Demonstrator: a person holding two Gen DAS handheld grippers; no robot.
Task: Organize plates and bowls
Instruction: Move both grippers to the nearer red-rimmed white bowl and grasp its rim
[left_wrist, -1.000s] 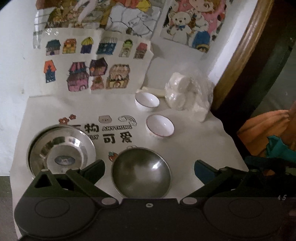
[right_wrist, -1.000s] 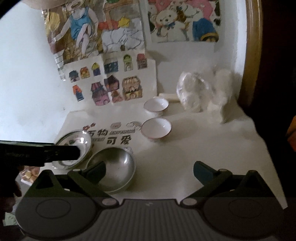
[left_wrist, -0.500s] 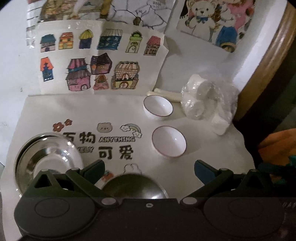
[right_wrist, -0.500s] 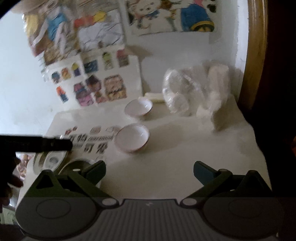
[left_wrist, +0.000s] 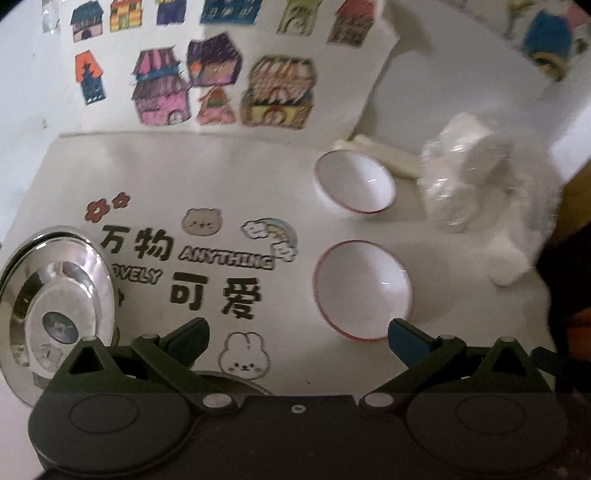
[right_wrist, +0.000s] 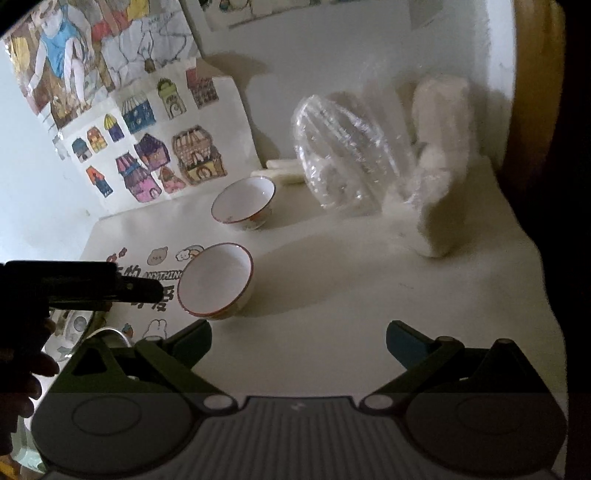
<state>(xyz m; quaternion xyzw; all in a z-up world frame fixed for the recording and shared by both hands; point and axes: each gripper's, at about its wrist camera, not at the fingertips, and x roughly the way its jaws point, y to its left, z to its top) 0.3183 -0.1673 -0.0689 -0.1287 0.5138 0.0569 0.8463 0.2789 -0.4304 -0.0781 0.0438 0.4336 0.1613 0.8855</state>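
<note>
Hovering spread and empty, left gripper (left_wrist: 297, 334) and right gripper (right_wrist: 297, 338) flank the near bowl (right_wrist: 216, 280); a misjudged closing finger could knock it toward the far bowl (right_wrist: 243, 204) just behind.

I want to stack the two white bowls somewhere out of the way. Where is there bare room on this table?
The widest bare patch lies right of the near white bowl, running to the table's right edge, in front of the plastic-wrapped bundle. The printed mat between the steel plate and the bowls is also free. It is crowded at the back around the far white bowl.
</note>
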